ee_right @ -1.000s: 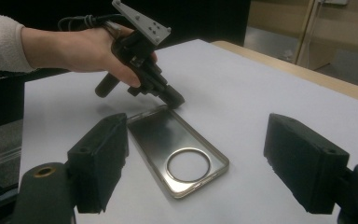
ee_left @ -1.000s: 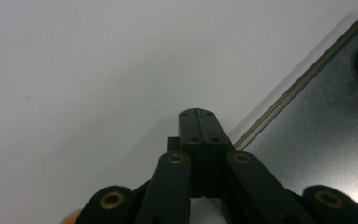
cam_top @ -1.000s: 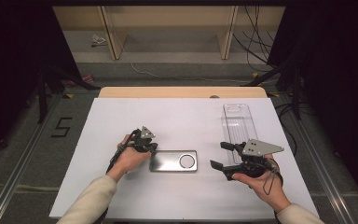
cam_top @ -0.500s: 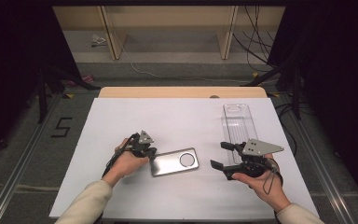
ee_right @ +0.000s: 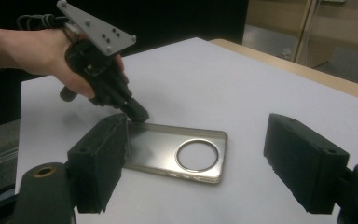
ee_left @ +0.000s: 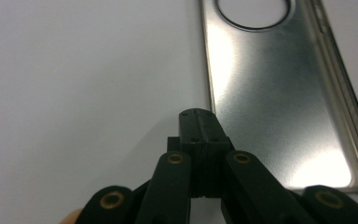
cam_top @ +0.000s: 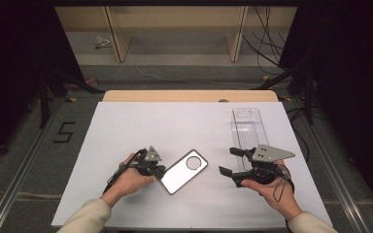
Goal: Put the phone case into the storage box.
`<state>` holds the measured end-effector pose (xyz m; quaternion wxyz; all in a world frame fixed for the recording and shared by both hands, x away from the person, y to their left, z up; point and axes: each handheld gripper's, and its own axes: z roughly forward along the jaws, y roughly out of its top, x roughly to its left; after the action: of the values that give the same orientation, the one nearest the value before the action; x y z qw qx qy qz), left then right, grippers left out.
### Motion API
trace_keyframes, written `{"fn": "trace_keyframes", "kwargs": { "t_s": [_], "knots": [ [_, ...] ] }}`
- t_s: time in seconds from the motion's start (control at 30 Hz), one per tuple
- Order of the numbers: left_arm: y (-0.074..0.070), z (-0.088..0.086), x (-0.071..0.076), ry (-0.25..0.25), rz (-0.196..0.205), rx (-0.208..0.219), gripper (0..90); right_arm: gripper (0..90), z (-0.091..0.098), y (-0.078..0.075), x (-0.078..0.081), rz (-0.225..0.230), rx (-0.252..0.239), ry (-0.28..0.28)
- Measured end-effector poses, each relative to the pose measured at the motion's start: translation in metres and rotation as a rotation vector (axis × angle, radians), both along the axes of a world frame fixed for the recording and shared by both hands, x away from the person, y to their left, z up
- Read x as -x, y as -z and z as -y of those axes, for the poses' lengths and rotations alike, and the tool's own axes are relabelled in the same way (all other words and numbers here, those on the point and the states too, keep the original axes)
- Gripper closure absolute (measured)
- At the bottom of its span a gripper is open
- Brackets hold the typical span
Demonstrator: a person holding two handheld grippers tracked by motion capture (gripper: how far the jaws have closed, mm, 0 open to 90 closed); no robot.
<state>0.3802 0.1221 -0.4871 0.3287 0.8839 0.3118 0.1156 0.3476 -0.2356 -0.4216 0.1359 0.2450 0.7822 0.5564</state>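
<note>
A silver metal phone case (cam_top: pixel 183 171) with a round hole near one end lies slantwise on the white table (cam_top: pixel 150 121). My left gripper (cam_top: pixel 159 171) is shut with nothing between its jaws, and its closed tips press against the case's near-left edge. In the left gripper view the joined tips (ee_left: pixel 198 114) sit right beside the case (ee_left: pixel 270 93). My right gripper (cam_top: pixel 229 161) is open and hovers to the right of the case, apart from it. In the right gripper view, the case (ee_right: pixel 177 149) lies between the wide jaws of my right gripper (ee_right: pixel 200 163), farther off, with the left gripper (ee_right: pixel 137 113) at its far corner.
A clear plastic tray (cam_top: pixel 249 128) lies lengthwise at the right, just beyond the right gripper. The table's wooden far edge (cam_top: pixel 189 95) runs along the back. Dark floor and cables surround the table.
The case has swung from lying level to a slant, its hole end turning away from the person. The left gripper has moved a little toward the near edge. The right gripper has stayed put.
</note>
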Motion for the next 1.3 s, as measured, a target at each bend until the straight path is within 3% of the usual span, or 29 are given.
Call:
{"fn": "trace_keyframes", "kwargs": {
  "t_s": [0.37,0.7,1.3],
  "knots": [
    [-0.002,0.013,0.020,0.067,-0.024,-0.009,89.9,22.9,0.000,-0.001,0.000,0.002,0.000,-0.001],
    [-0.003,0.024,0.029,0.111,-0.033,-0.012,89.9,22.9,-0.001,0.000,0.001,0.001,0.002,-0.002],
    [-0.004,0.030,0.031,0.120,-0.032,-0.003,89.8,22.9,-0.001,0.000,0.001,0.000,0.005,-0.007]
  ]
}}
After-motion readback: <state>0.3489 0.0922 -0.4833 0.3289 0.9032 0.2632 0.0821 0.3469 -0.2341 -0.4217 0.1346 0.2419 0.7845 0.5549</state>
